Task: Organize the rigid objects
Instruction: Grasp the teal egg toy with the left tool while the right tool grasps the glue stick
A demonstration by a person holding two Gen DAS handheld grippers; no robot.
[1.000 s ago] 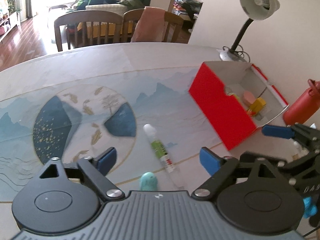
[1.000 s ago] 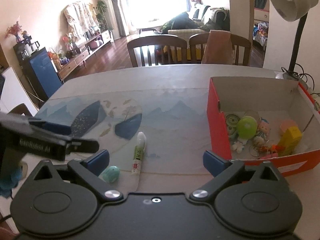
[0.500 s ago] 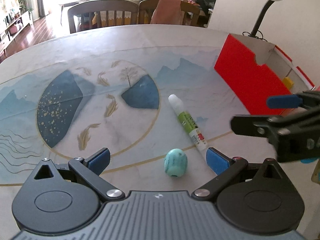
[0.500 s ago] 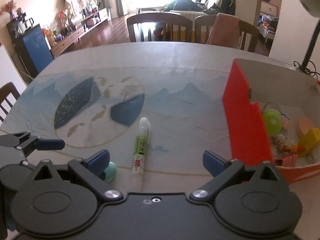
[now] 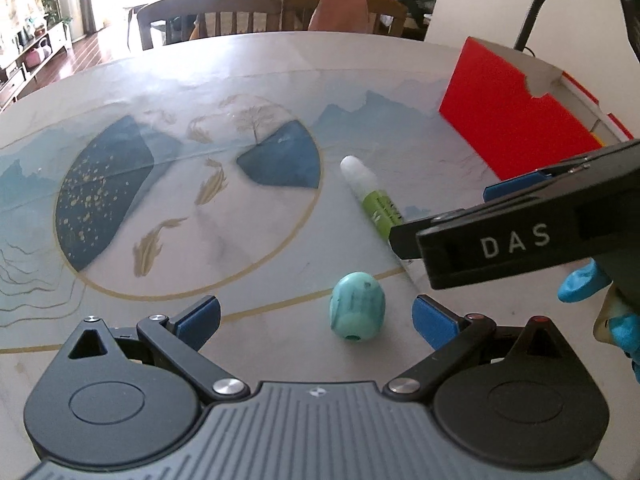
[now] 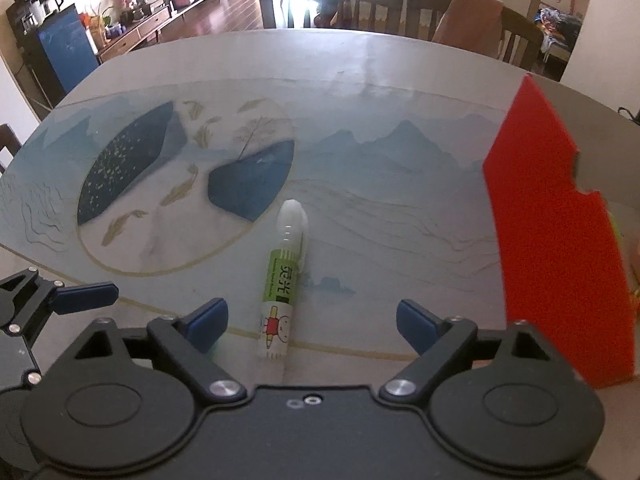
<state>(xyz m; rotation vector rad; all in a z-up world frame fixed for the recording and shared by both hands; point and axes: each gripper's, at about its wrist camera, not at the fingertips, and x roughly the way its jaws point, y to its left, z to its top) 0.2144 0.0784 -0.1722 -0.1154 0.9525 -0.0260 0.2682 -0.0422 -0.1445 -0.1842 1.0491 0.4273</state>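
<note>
A teal egg-shaped object (image 5: 357,306) lies on the table mat between the open fingers of my left gripper (image 5: 316,318). A glue stick with a white cap and green label (image 6: 283,280) lies on the mat between the open fingers of my right gripper (image 6: 312,324); it also shows in the left wrist view (image 5: 370,196). The right gripper's finger crosses the left wrist view (image 5: 516,232), above the glue stick's near end. The red box (image 6: 556,248) stands at the right, also in the left wrist view (image 5: 516,120). Both grippers are empty.
A painted mat (image 6: 200,184) covers the round table. Wooden chairs (image 6: 332,4) stand at the far edge. A desk lamp (image 5: 536,20) stands behind the red box. The left gripper shows at the left edge of the right wrist view (image 6: 36,304).
Both grippers have come lower and closer to the table. The egg-shaped object now lies between the left fingers and the glue stick between the right fingers. The box's inside has dropped from view.
</note>
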